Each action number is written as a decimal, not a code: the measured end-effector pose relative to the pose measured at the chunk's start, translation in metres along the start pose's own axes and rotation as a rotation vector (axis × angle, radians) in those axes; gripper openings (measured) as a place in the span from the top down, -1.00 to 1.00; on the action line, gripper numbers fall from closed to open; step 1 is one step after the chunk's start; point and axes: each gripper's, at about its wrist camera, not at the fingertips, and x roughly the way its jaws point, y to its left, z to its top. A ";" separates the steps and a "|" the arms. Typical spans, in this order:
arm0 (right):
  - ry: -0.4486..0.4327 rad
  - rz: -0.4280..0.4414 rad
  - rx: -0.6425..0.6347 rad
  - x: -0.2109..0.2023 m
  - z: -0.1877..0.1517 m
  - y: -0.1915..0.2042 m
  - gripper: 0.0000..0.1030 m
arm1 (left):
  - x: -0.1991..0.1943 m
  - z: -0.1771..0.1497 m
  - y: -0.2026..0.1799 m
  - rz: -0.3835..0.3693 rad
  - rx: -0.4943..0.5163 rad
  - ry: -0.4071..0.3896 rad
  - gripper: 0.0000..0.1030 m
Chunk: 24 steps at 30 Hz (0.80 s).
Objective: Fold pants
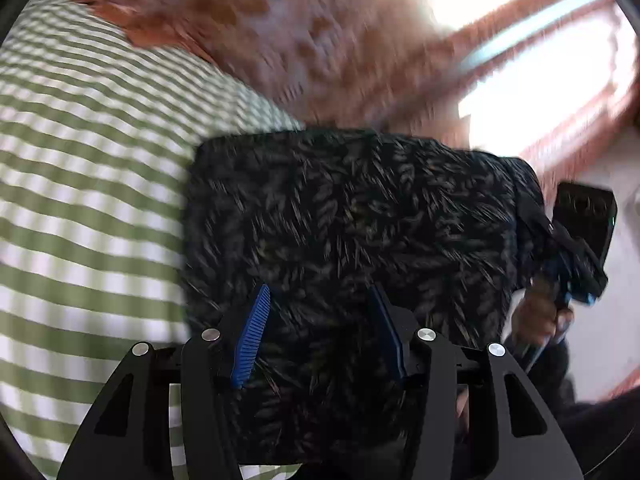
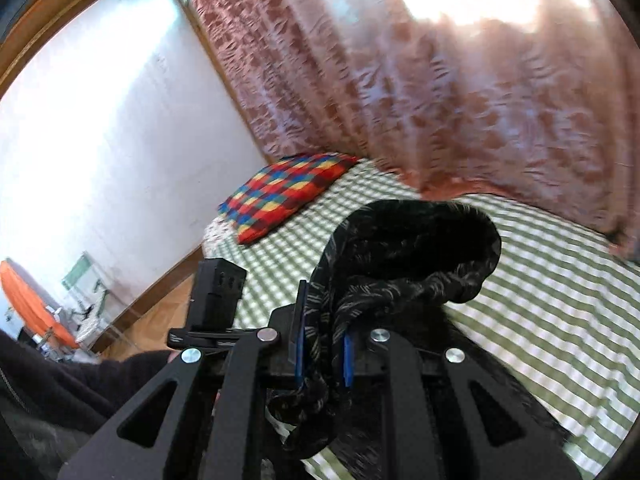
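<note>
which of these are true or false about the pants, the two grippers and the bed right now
1. The right gripper is shut on the dark patterned pants. True.
2. The bed sheet is plain blue. False: it is green and white check.
3. The left gripper is pinched tight on the pants. False: its blue pads stand apart, with the pants spread in front of them.
4. A multicoloured checked pillow lies on the bed near the white wall. True.
5. The curtain behind the bed is solid black. False: it is a reddish-pink patterned fabric.
</note>
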 end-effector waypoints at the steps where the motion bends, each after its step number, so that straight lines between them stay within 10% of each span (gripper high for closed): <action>1: -0.003 -0.021 0.009 -0.008 -0.007 -0.008 0.76 | 0.010 -0.003 -0.004 0.012 0.019 0.032 0.04; 12: 0.112 -0.238 0.354 -0.041 -0.140 -0.116 0.76 | 0.058 -0.020 -0.034 0.071 0.200 0.189 0.04; 24: -0.014 -0.131 0.664 -0.055 -0.198 -0.175 0.15 | 0.055 -0.028 -0.043 0.039 0.230 0.217 0.04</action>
